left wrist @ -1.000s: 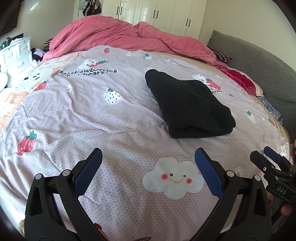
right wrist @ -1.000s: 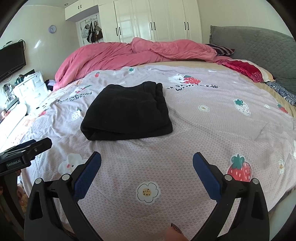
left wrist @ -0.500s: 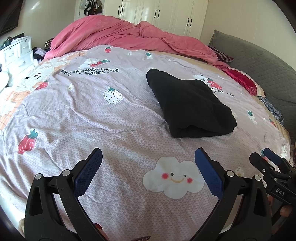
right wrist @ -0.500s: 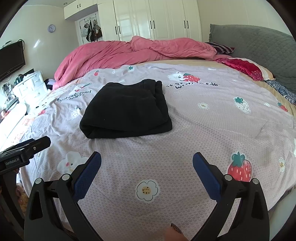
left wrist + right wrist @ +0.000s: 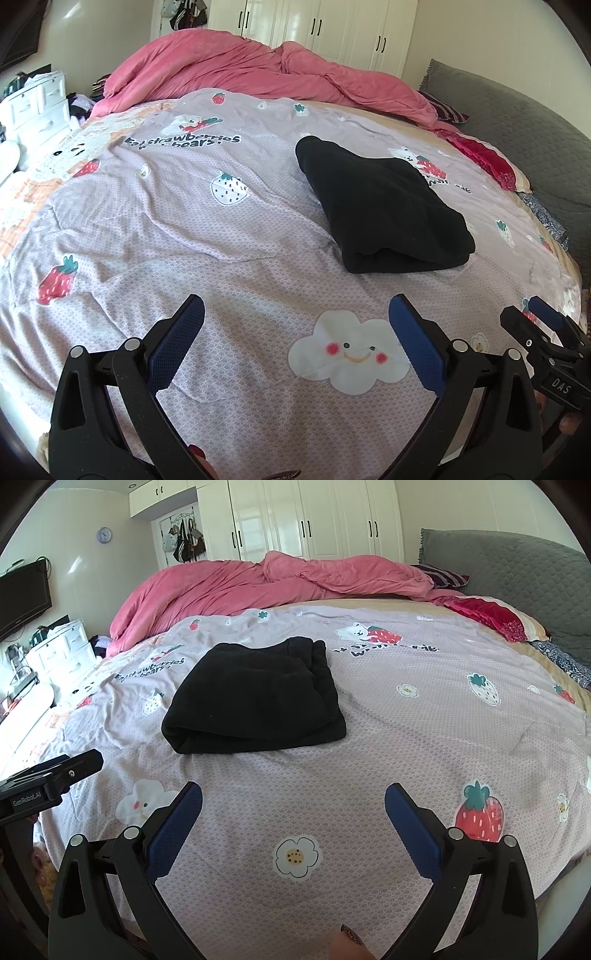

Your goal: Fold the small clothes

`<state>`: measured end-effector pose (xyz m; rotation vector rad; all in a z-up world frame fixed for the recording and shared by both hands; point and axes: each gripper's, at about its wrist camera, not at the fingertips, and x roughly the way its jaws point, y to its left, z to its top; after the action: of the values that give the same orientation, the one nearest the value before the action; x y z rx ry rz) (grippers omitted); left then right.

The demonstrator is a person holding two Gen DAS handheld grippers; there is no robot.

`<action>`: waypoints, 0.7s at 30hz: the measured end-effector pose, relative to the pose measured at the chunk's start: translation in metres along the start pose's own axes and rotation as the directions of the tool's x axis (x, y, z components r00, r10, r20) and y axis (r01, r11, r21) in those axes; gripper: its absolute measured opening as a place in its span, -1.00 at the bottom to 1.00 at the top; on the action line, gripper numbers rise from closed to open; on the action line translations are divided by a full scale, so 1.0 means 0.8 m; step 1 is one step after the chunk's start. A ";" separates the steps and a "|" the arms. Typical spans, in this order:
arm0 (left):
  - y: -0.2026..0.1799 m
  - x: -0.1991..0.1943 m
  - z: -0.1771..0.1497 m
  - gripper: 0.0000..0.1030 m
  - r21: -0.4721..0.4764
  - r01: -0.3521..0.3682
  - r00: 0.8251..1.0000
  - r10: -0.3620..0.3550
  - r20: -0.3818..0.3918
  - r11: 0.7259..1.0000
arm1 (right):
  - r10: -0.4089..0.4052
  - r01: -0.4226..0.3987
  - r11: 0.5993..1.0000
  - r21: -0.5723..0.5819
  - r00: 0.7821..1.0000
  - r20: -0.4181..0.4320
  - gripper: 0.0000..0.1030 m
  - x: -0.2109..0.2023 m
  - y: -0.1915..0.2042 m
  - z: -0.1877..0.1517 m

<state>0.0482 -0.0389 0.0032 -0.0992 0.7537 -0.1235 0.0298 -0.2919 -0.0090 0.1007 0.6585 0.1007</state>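
Looking at this, the black garment [image 5: 255, 698] is already a tidy folded bundle sitting around the middle of the bed, on the lilac strawberry-print cover [image 5: 388, 746], with its thick folded edge facing the near edge of the bed. Both tools are hanging back over that near edge, well apart from the bundle. The left gripper [image 5: 295, 339] has its jaws spread wide and is holding nothing, and the right gripper [image 5: 293, 821] is the same: wide apart and empty. You can see the right one's body poking in at the far right of the left view too.

My read is the fold is basically done, or there's maybe one more tidy-up pass left. What could go wrong from here:

- Going back in and pinching only the top layer would peel the bundle open, since the layers are just stacked loose.
- The cover is soft and wrinkly, so a low approach could snag it and drag the bundle along.
- The side near the pink duvet [image 5: 258, 587] looks a bit bunched, so a nudge there might make it slump.
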 end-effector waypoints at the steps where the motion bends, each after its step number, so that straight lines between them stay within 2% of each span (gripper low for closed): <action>1: 0.000 0.000 0.000 0.82 -0.001 0.000 1.000 0.000 -0.001 1.000 | -0.001 0.001 1.000 -0.001 1.000 -0.001 0.91 0.000 0.000 0.000; 21: 0.000 0.000 -0.001 0.82 0.013 -0.022 1.000 0.022 -0.011 1.000 | -0.024 0.024 1.000 0.004 1.000 0.000 0.91 -0.002 -0.002 -0.001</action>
<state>0.0472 -0.0391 0.0025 -0.0779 0.7650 -0.1078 0.0283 -0.2937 -0.0088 0.0966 0.6600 0.0769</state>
